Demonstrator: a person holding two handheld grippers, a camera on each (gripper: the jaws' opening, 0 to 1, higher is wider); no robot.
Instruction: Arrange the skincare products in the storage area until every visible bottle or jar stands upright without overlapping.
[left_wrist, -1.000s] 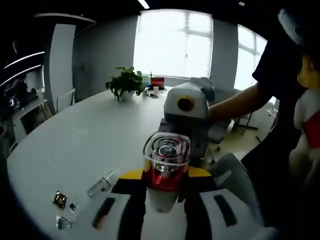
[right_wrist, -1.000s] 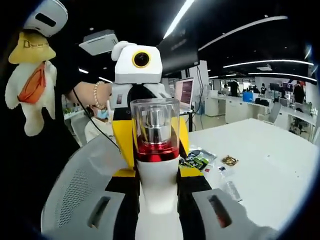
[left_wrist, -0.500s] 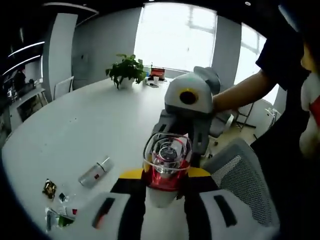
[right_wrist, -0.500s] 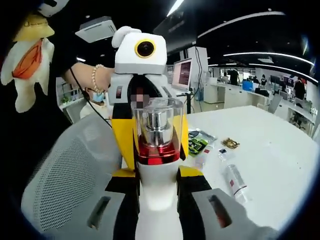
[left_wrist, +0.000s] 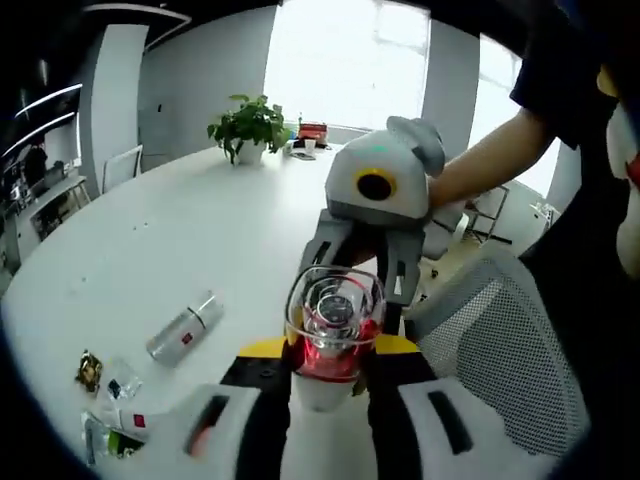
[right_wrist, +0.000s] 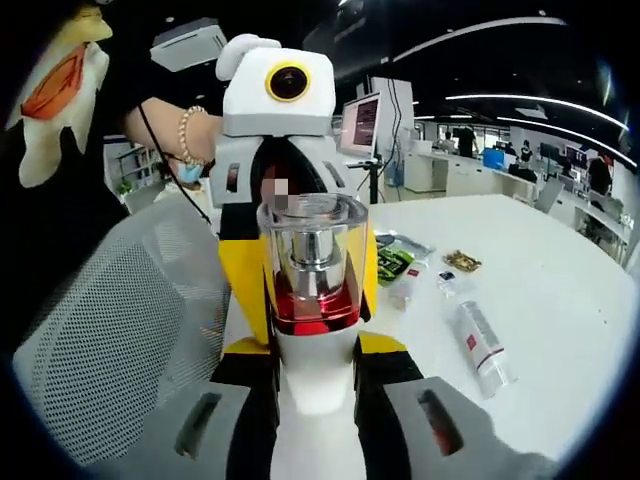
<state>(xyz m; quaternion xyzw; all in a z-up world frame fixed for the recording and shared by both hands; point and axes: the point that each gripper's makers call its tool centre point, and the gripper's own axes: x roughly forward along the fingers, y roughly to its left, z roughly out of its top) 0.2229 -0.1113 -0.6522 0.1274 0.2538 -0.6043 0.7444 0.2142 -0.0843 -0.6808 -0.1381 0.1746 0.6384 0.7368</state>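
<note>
A white bottle (right_wrist: 312, 300) with a red band and a clear square cap is held in the air between the two grippers, over the near edge of the counter (left_wrist: 150, 260) and above a mesh office chair (right_wrist: 110, 340). In the right gripper view the right gripper (right_wrist: 312, 400) is closed on the bottle's white body, and the left gripper (right_wrist: 285, 140) is seen facing it from behind, its yellow fingers (right_wrist: 245, 280) lying at either side of the red band. In the left gripper view the left gripper (left_wrist: 327, 385) is seen closed about the same bottle (left_wrist: 330, 335), with the right gripper (left_wrist: 375, 215) beyond it. Compared with a second ago, more of the counter is brought into both views, and the lying tube (right_wrist: 480, 345) and the small packets (right_wrist: 400, 265) by the counter's edge appear larger and nearer, so the cameras are judged to be lowered toward the counter. The tube (left_wrist: 185, 330) is seen flat on its side; it is judged that the held bottle remains to be stood down and the tube to be set upright.
</note>
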